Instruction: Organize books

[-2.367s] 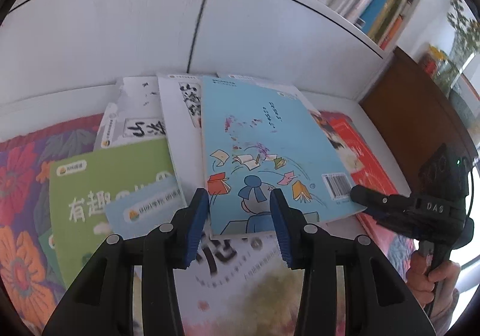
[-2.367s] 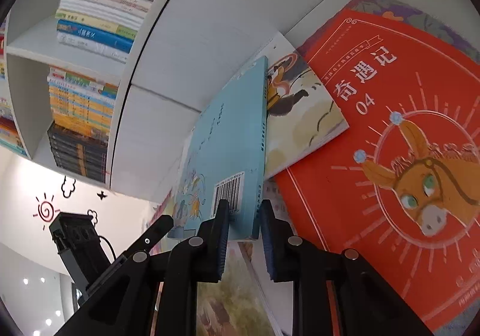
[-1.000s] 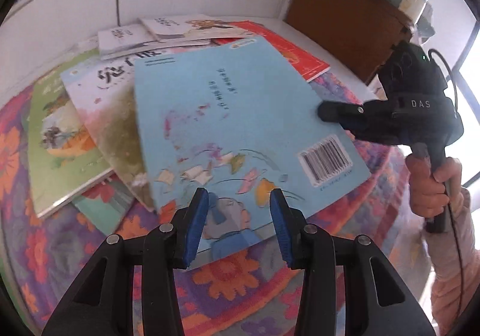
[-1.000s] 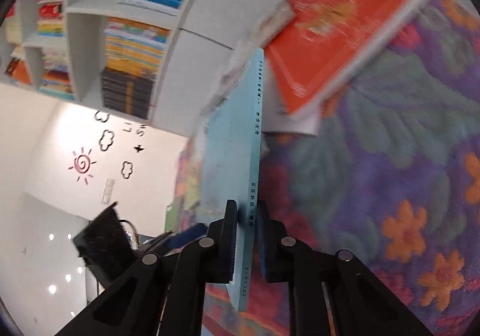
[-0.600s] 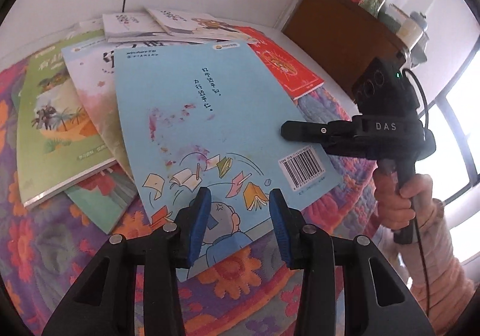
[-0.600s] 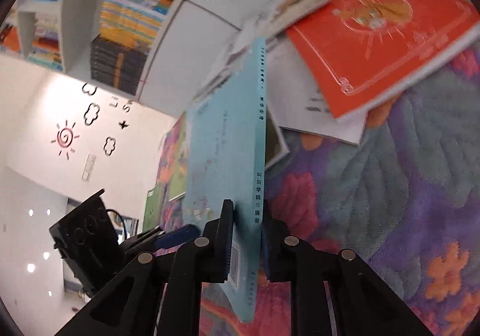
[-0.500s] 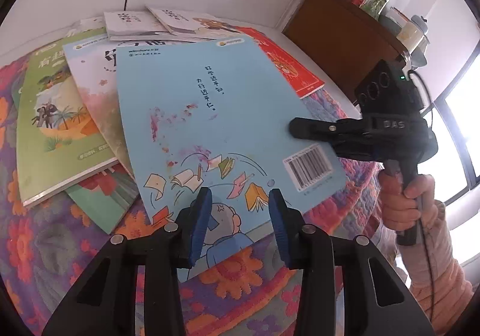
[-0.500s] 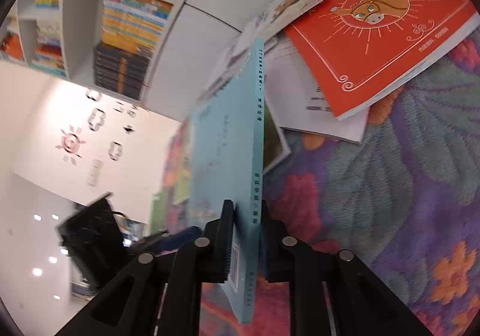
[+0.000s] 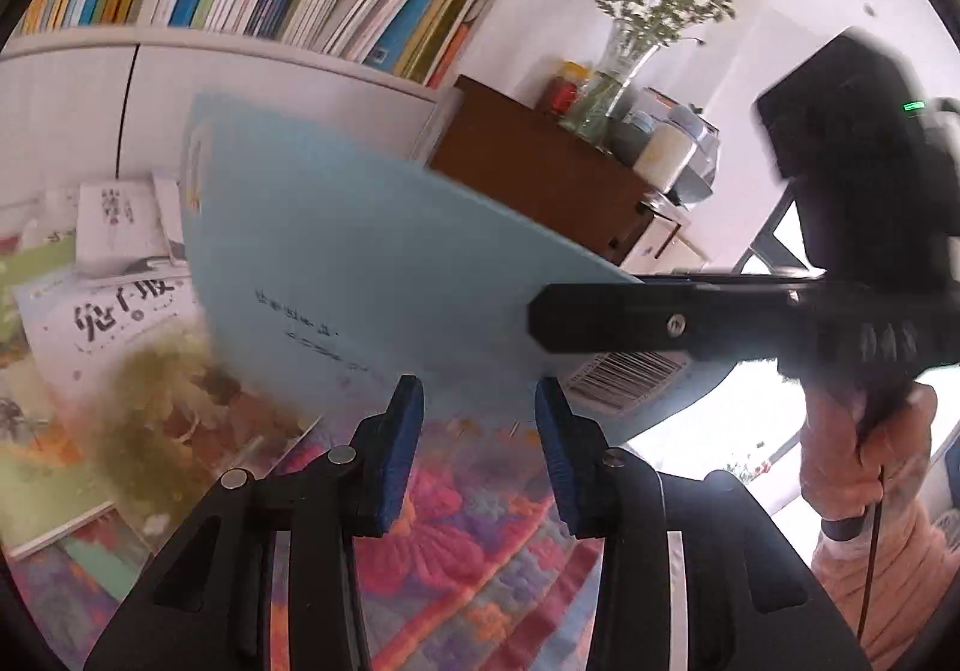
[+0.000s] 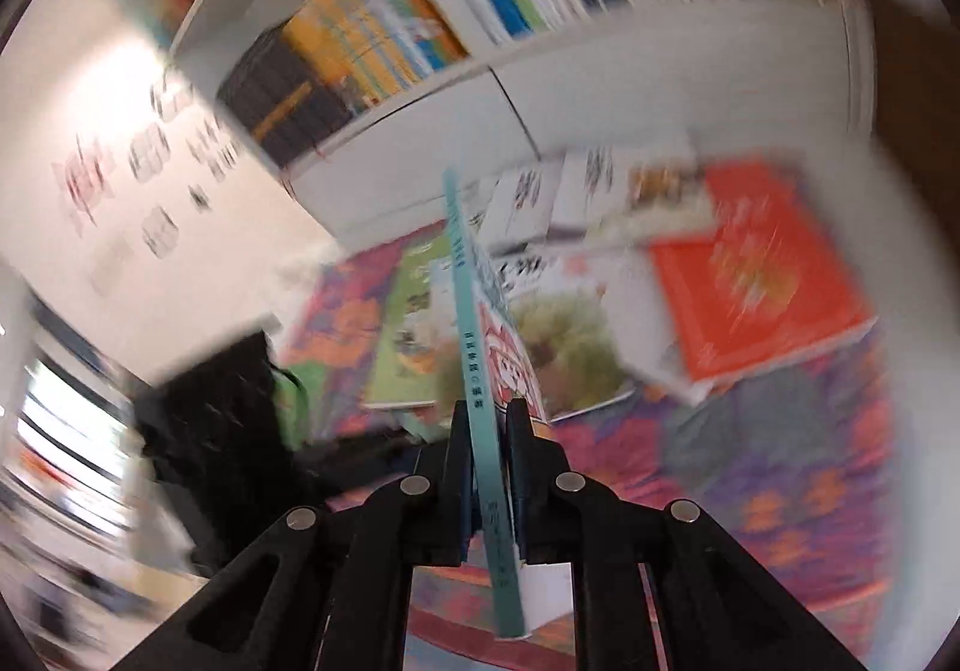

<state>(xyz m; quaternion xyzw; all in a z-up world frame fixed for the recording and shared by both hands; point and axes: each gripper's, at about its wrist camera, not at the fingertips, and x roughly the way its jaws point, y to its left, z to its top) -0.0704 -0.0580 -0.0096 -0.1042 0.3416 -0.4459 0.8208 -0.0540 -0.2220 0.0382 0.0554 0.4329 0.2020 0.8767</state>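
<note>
- Above the floral quilt (image 9: 480, 545), we find the right gripper (image 10: 487, 449) clenched on the light-blue book (image 9: 360, 251).
- We note the left gripper (image 9: 477, 431) released, empty.

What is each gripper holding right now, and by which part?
The right gripper is clamped on the light blue book at its spine edge, near the barcode corner. The left gripper holds nothing; its jaws stand apart below the book.
</note>
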